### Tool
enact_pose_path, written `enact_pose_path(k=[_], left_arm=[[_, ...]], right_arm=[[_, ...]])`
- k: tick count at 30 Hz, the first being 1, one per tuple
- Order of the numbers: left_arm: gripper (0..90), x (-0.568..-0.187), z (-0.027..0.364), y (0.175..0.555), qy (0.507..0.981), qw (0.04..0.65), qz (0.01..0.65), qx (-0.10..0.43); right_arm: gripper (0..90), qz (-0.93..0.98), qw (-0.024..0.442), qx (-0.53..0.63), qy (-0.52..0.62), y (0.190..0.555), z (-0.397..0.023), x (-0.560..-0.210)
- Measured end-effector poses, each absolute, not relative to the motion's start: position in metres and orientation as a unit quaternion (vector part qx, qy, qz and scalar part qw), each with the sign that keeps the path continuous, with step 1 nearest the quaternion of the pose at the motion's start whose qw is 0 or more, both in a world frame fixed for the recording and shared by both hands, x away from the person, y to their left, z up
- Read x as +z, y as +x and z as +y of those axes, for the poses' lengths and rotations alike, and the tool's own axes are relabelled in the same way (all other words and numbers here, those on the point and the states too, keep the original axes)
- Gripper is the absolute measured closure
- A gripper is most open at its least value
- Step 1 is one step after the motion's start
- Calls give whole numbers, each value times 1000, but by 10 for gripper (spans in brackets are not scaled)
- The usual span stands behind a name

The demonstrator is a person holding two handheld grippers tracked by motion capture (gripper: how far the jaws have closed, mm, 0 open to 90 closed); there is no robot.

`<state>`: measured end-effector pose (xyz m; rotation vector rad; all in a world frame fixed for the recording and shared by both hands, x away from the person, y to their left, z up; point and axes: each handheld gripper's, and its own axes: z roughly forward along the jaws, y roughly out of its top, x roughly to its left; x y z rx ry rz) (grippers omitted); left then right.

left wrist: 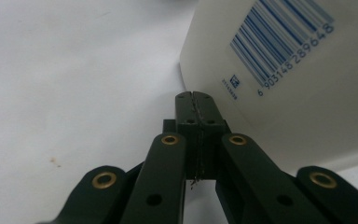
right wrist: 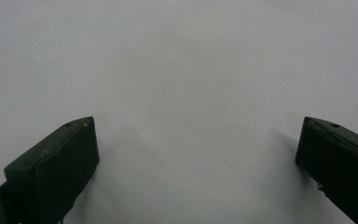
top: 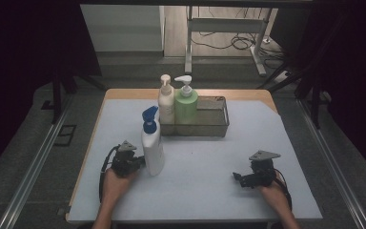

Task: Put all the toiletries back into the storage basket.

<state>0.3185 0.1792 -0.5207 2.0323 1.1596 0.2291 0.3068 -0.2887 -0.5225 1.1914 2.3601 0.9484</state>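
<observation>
White pump bottle [top: 153, 148] with blue top, upright on the pale table [top: 209, 191], left gripper [top: 140, 162] jaws pressed together empty, tips at its base, right gripper [top: 238, 178] spread wide, empty, two more pump bottles [top: 166, 100] in one mesh basket [top: 212, 125] behind.

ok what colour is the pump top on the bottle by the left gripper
Blue, on a white bottle; the pump top shows best in the high view.

I see a smooth white plastic bottle [left wrist: 289, 74], matt black gripper jaws, metal mesh basket [top: 214, 125], matt pale table cover [top: 219, 176].
</observation>
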Motion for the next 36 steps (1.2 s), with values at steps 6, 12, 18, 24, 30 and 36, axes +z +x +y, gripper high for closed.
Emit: enact_pose_path(k=[6,12,18,24,30,36], left_arm=[[895,-521,172,315,804,382,446,89],[894,-520,162,312,809,384,438,85],[894,-519,153,307,818,380,424,81],[894,-518,144,303,826,377,412,77],[894,-517,133,298,839,371,392,73],[894,-515,118,294,854,365,365,69]], right_arm=[[0,829,164,333,419,307,-288,-522],[0,829,165,333,418,307,-289,-522],[0,829,166,333,418,307,-289,-522],[0,830,166,332,417,307,-289,-522],[0,830,165,331,417,307,-289,-522],[0,831,166,329,417,307,-289,-522]])
